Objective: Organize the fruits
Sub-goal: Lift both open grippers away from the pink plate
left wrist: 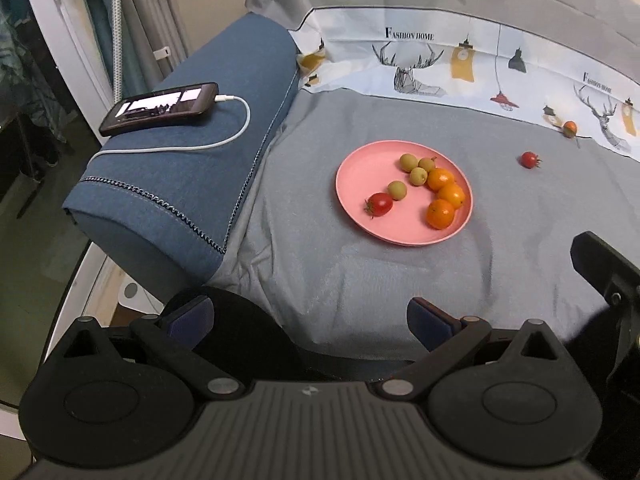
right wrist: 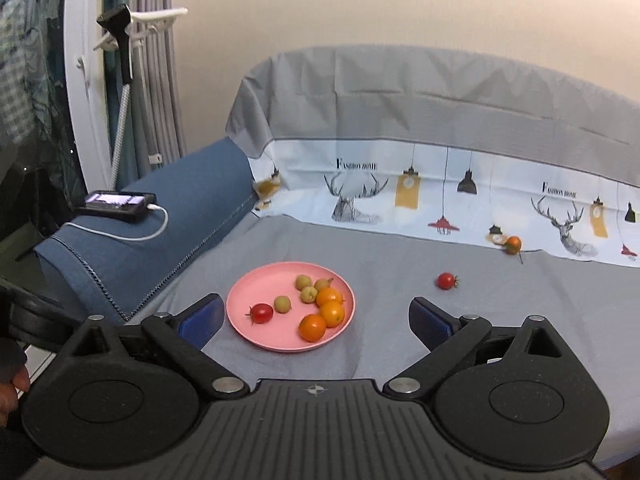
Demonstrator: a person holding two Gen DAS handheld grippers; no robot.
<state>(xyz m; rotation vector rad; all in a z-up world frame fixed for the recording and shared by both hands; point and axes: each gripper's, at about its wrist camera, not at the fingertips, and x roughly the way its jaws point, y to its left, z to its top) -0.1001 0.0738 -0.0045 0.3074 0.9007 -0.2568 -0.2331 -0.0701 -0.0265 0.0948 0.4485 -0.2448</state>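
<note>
A pink plate (left wrist: 356, 200) (right wrist: 248, 292) lies on the grey sheet. It holds three oranges (left wrist: 440, 214) (right wrist: 312, 327), several small green fruits (left wrist: 397, 190) (right wrist: 282, 304) and one red tomato (left wrist: 379, 204) (right wrist: 262, 313). A second red tomato (left wrist: 529, 159) (right wrist: 446, 280) lies loose on the sheet to the plate's right. An orange-red fruit (left wrist: 569, 128) (right wrist: 513, 244) lies farther back right at the patterned border. My left gripper (left wrist: 310, 316) is open and empty, well short of the plate. My right gripper (right wrist: 316, 316) is open and empty, its fingers on either side of the plate's near edge in view.
A blue armrest (left wrist: 192, 168) (right wrist: 160, 236) stands to the left, with a phone (left wrist: 160, 108) (right wrist: 116, 205) and its white charging cable (left wrist: 224, 136) on top. A patterned cloth (left wrist: 460, 64) (right wrist: 440, 200) covers the backrest. The right gripper's body (left wrist: 608, 280) shows at the left view's right edge.
</note>
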